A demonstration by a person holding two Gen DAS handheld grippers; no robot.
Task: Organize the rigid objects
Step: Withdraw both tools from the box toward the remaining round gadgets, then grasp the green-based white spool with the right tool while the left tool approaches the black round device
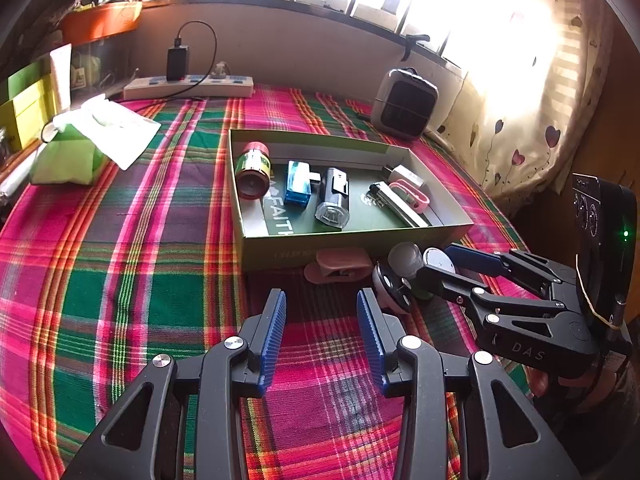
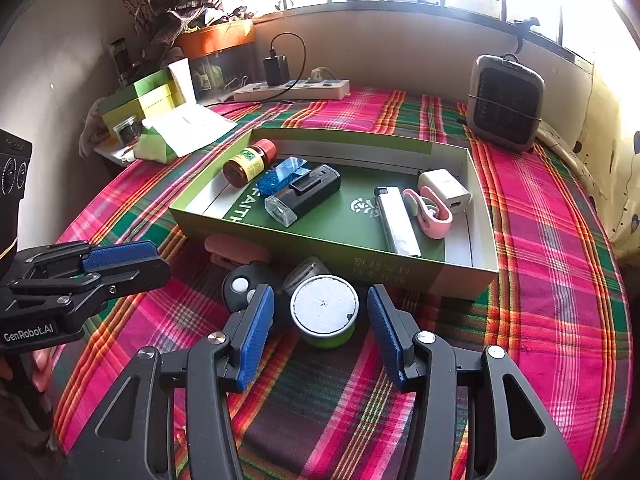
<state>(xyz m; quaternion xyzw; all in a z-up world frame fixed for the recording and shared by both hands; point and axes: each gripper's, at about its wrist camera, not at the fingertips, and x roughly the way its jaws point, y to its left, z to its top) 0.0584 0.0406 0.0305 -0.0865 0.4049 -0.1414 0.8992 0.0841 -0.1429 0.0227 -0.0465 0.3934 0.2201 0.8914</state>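
A plaid cloth (image 2: 540, 240) in pink, green and orange covers the table, and most of its middle is taken by a shallow green box (image 2: 460, 276) with its open top facing up. Inside lie things already sorted: a brown bottle with a red cap (image 2: 248, 163), a blue case (image 2: 280, 176), a black device with a clear end (image 2: 304, 194), a silver bar (image 2: 396, 220), a pink clip (image 2: 430, 212) and a white charger (image 2: 444, 190).

Outside the near wall of the box, on the cloth, a few pieces remain — a pinkish clip (image 2: 232, 250) against the box wall, a black round piece with white dots (image 2: 244, 284), a small clear jar (image 2: 306, 272), and a short green tin with a pale round lid (image 2: 325, 312).

The tin stands upright, lid up, directly ahead of the right gripper (image 2: 320, 320) and between its blue pads. The jaws are spread, with a visible gap on each side of the tin, so nothing is pinched yet. Being round, it has no long axis to line up with; closing where they are looks enough.

The left gripper (image 1: 322, 312) hangs farther back over bare cloth, jaws spread and empty — the right is clearly the nearer one.
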